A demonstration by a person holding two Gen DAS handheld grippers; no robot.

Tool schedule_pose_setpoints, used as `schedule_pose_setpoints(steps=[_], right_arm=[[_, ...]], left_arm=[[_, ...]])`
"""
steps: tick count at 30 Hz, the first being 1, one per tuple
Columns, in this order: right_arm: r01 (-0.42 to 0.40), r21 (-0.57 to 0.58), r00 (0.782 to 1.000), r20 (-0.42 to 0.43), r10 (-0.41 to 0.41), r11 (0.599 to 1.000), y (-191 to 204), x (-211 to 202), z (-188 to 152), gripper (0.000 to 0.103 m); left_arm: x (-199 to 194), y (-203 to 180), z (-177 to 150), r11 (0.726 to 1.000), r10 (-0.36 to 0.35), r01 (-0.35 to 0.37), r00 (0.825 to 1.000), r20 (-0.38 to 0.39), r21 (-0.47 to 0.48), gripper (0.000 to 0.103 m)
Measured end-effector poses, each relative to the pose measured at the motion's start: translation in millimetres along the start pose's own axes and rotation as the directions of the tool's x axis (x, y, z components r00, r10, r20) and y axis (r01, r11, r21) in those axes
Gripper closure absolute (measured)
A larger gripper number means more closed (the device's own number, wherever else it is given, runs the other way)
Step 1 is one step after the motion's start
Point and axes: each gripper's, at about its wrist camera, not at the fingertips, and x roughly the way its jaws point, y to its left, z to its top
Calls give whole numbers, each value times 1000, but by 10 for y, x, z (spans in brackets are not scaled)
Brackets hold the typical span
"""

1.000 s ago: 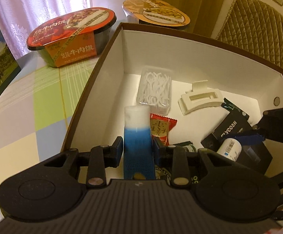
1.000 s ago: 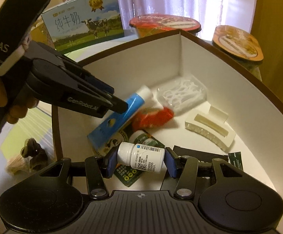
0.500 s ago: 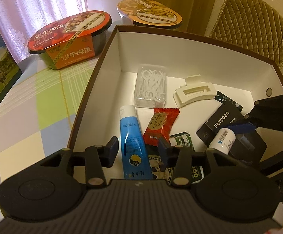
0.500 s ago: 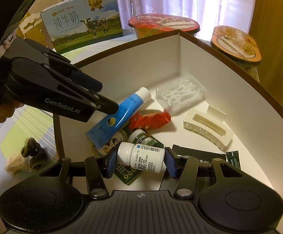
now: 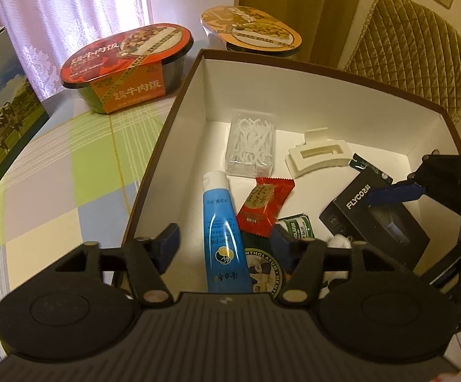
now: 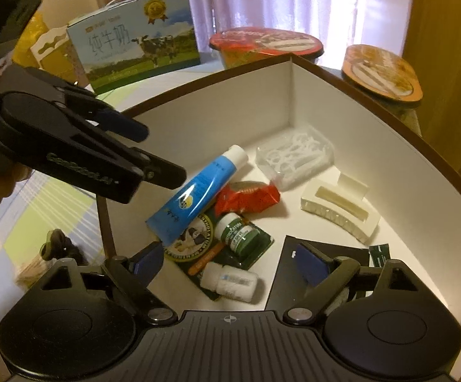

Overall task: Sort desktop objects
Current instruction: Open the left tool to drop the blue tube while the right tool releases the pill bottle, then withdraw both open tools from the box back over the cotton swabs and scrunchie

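Left wrist view: my left gripper [image 5: 227, 242] had jaws opening above the blue tube [image 5: 222, 232] lying in the box [image 5: 179, 108], gripping nothing. Right wrist view alone showed the white bottle [image 6: 230, 281] whole, lying loose between my right gripper's [image 6: 230, 264] opening jaws.

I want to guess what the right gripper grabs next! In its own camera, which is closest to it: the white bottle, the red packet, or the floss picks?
1. White bottle: lying in the box between the opening jaws of the right gripper, untouched.
2. Red packet: mid-box, beside the blue tube.
3. Floss picks: far corner of the box.
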Motion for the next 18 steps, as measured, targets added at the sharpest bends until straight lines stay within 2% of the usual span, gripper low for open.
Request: schedule_pose_setpoints(steps=[6, 10, 13, 18], right_arm=[[35, 50, 999, 11, -36, 998, 1, -74, -17, 2], [57, 86, 998, 17, -59, 995, 6, -153, -33, 2], [79, 106, 996, 19, -82, 991, 17, -220, -49, 2], [136, 145, 990, 22, -141, 980, 43, -370, -89, 2]], left_arm=[[-117, 1, -30, 1000, 4, -4, 1000, 18, -20, 28], [-192, -4, -62, 1000, 8, -8, 1000, 26, -29, 26], [-264, -15, -94, 999, 17, -16, 999, 38, -36, 18], [-412, -60, -157, 999, 19, -16, 998, 59, -51, 16]])
